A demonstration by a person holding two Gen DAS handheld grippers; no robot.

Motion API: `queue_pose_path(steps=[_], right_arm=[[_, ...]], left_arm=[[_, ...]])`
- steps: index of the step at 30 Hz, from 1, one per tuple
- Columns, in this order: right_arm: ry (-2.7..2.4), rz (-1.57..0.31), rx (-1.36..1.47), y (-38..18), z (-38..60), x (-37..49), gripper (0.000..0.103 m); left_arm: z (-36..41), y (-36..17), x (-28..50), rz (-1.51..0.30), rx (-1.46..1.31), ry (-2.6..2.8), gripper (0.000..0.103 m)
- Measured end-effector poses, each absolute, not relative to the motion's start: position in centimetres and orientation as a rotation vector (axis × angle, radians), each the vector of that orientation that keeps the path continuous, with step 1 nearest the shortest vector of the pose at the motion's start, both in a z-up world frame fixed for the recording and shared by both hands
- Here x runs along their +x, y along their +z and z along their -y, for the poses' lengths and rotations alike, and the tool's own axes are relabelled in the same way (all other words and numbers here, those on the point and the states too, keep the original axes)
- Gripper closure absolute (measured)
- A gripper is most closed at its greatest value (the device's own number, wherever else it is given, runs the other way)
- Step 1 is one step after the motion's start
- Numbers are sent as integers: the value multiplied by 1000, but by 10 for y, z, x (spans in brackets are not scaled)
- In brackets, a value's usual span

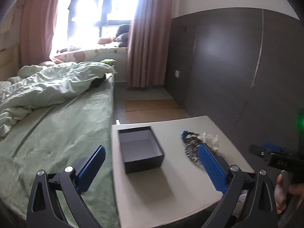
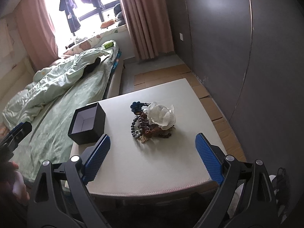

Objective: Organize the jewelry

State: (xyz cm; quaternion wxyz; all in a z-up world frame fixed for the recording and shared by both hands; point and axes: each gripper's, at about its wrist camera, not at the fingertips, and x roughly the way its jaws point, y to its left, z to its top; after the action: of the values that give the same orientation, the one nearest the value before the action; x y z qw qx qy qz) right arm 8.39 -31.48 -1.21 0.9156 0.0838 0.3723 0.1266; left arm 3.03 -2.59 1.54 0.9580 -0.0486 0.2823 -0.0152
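Our left gripper and right gripper both hang spread apart above the white table. We see 1 empty black box just beside a heap of beaded bracelets.

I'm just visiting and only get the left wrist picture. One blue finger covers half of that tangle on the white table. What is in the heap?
Observer: The right wrist view shows the whole heap of beaded jewelry. It has dark bead strands, brown beads and a blue beaded flower-shaped piece at the far end, with a crumpled white gauzy piece on top.
Visitor: Is the other tool holding any of it?
Observer: No. The right gripper is open, with nothing between its blue textured fingers. The heap lies ahead of it, untouched.
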Motion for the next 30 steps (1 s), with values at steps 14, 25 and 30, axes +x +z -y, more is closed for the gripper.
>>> queue_pose_path(steps=[14, 25, 30], right_arm=[[265, -823, 377, -29, 352, 131, 13], [267, -866, 440, -39, 361, 166, 23], [267, -889, 469, -47, 371, 172, 29]], left_arm=[[63, 25, 111, -637, -72, -154, 26], [100, 0, 168, -752, -85, -258, 42], [121, -29, 189, -833, -83, -304, 55]])
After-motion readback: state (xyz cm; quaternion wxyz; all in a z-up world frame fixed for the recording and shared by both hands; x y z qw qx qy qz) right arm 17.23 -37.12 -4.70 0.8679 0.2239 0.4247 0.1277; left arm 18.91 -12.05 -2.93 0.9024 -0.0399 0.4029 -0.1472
